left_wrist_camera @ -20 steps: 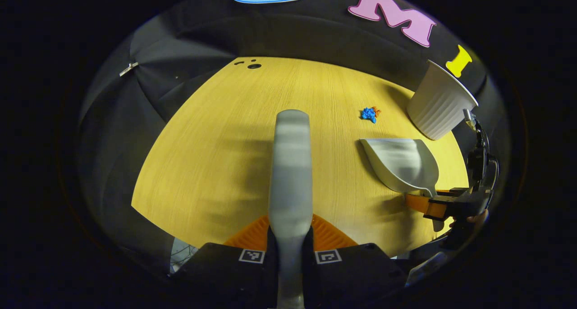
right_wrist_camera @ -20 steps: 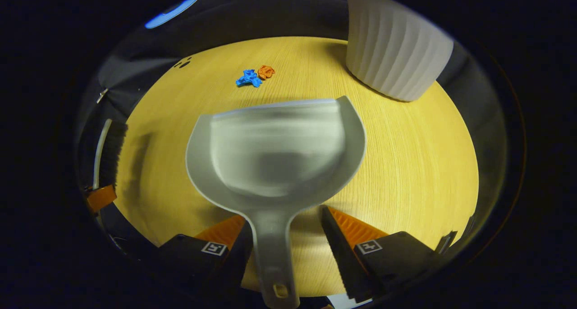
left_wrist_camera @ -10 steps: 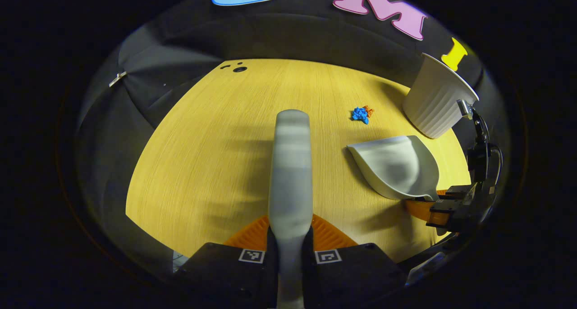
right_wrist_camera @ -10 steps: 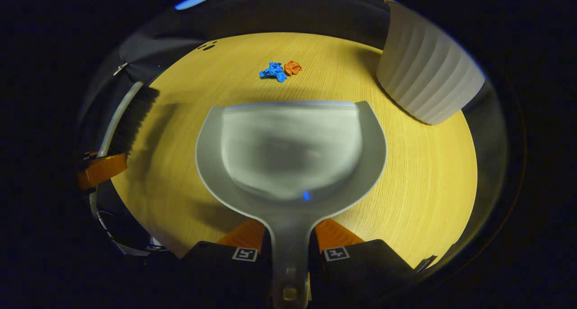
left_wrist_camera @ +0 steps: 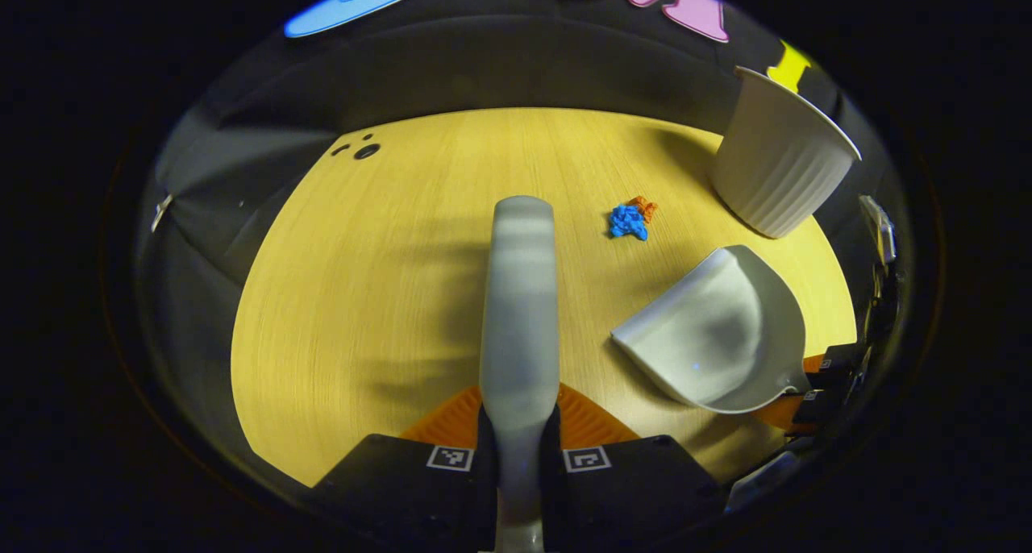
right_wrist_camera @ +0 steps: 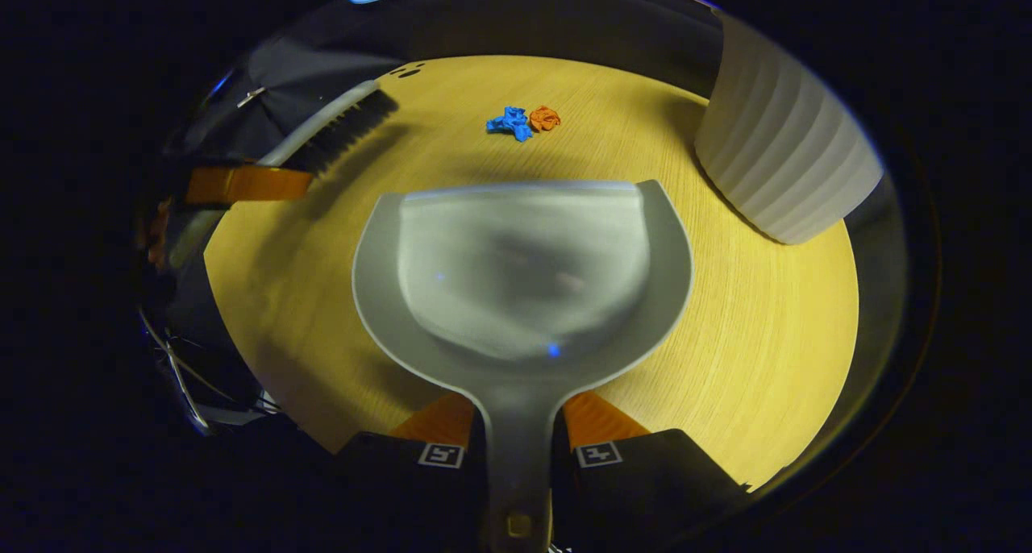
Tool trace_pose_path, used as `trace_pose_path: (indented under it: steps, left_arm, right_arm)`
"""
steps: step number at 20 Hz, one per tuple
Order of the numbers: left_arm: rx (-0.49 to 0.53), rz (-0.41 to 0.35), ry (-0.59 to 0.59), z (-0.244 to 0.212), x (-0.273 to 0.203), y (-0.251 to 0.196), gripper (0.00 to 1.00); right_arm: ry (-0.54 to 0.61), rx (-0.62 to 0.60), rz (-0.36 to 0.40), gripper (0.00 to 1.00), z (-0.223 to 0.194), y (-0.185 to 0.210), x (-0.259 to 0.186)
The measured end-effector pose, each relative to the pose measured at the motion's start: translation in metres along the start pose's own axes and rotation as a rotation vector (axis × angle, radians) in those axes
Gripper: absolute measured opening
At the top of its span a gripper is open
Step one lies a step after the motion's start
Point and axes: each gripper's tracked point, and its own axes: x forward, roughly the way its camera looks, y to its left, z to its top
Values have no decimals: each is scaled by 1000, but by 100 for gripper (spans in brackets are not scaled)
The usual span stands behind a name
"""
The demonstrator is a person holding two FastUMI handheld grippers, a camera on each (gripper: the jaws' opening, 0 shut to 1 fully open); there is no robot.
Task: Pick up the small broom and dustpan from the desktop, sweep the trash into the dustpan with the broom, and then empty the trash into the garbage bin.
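Left tool (left_wrist_camera: 518,424) clenching one broom (left_wrist_camera: 520,295), right tool (right_wrist_camera: 518,444) clenching one dustpan (right_wrist_camera: 522,271), two trash scraps (right_wrist_camera: 522,121), one bin (right_wrist_camera: 786,166)

I see the counter (left_wrist_camera: 387,295) ahead of both claws as pale wood with fine straight grain and a matt finish. The dustpan (right_wrist_camera: 524,271) in my right claw (right_wrist_camera: 518,456) looks like smooth grey plastic with a soft sheen. The broom (left_wrist_camera: 520,295) in my left claw (left_wrist_camera: 518,456) has a smooth grey plastic back, and its bristles (right_wrist_camera: 347,130) look dark and rough. The garbage bin (right_wrist_camera: 786,166), ahead and to the right, is matt white with ribbed walls. The trash (left_wrist_camera: 629,218) looks like crumpled paper. The claw fingers (right_wrist_camera: 601,420) are ridged orange plastic.
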Motion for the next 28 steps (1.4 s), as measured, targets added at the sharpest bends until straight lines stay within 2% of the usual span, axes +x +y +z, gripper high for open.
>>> trace_pose_path:
  steps: [7,8,9,13,15,17,18,19,24,26,28]
  left_arm:
    - [219,-25,20,67,59,-24,26]
    - [252,-26,18,76,67,-26,24]
    - [292,-34,17,85,74,-29,24]
    - [512,-83,26,111,100,-40,28]
    - [585,-142,39,111,107,-54,26]
    - [647,-201,46,110,104,-67,26]
    - [669,-238,57,106,98,-74,26]
    - [687,-282,71,102,91,-80,26]
    - [775,-487,142,53,53,-129,24]
    - [782,-542,176,29,37,-141,28]
    - [714,-582,205,15,27,-153,26]
  right_arm:
    - [26,-43,16,35,-9,-26,-12]
    - [28,-41,18,31,-9,-30,-13]
    - [27,-41,17,35,-9,-34,-14]
    - [34,-53,27,35,-13,-44,-16]
    - [40,-75,33,31,-14,-47,-17]
    - [45,-92,37,35,-14,-46,-21]
    - [47,-94,39,31,-15,-45,-23]
    - [47,-99,40,35,-15,-46,-22]
    - [51,-133,38,35,-19,-48,-20]
    - [49,-151,43,39,-21,-50,-20]
    - [46,-154,46,35,-25,-49,-19]
